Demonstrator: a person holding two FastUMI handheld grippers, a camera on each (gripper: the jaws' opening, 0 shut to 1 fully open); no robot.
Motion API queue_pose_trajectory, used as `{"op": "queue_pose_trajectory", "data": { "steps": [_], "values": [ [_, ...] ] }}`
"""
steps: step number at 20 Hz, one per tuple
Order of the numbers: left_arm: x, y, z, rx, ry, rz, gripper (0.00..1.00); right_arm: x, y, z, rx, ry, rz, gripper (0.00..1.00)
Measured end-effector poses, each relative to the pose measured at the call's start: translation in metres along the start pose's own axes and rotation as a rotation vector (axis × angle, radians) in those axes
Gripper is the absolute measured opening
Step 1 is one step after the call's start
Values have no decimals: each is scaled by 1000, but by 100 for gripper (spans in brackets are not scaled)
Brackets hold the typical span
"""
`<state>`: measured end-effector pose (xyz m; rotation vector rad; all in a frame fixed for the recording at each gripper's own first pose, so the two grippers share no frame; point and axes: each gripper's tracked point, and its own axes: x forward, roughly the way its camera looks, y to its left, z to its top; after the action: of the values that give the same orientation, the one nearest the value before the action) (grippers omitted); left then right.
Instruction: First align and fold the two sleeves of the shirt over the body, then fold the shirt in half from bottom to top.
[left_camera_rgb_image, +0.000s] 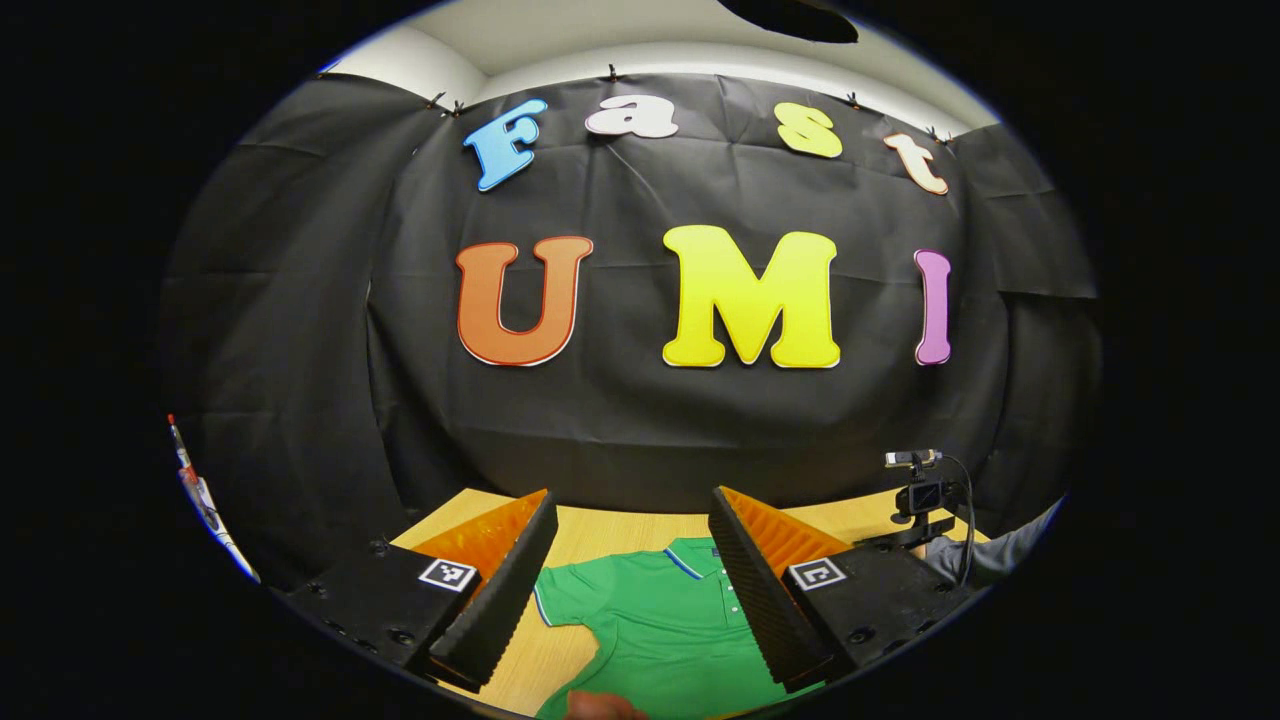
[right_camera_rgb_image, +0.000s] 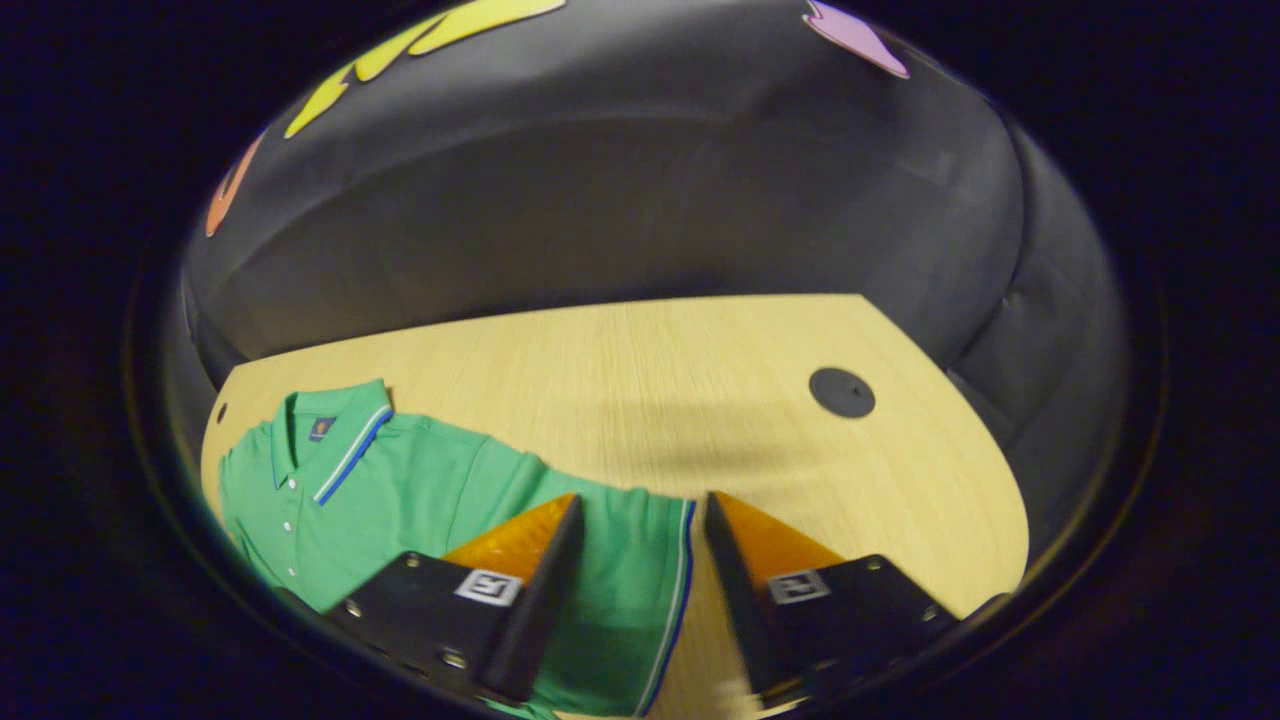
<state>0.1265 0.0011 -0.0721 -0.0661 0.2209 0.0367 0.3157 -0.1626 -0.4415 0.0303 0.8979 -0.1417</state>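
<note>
my right gripper (right_camera_rgb_image: 632, 560) hangs low over the green polo shirt (right_camera_rgb_image: 400, 490), fingers spread wide with nothing between them. the sleeve (right_camera_rgb_image: 625, 560) lies straight ahead in the gap, its striped cuff (right_camera_rgb_image: 682, 580) just inside the right finger, so the sleeve's long axis runs from the shoulder out toward me and the cuff edge sits nearest. this hand looks the nearer one for the first fold. beyond the cuff the wooden table (right_camera_rgb_image: 650, 360) is bare up to a round black cap (right_camera_rgb_image: 841, 392), which leaves room to swing the sleeve in over the body. my left gripper (left_camera_rgb_image: 632, 590) sits higher, also wide open and holding nothing, with the shirt's collar (left_camera_rgb_image: 690, 553) and chest below and ahead.
</note>
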Motion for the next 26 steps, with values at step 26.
{"op": "queue_pose_trajectory", "data": {
  "steps": [26],
  "values": [
    [-20, 6, 19, 38, -44, -18, 97, -106, 105, 39, -106, -175, 160, 1]
  ]
}}
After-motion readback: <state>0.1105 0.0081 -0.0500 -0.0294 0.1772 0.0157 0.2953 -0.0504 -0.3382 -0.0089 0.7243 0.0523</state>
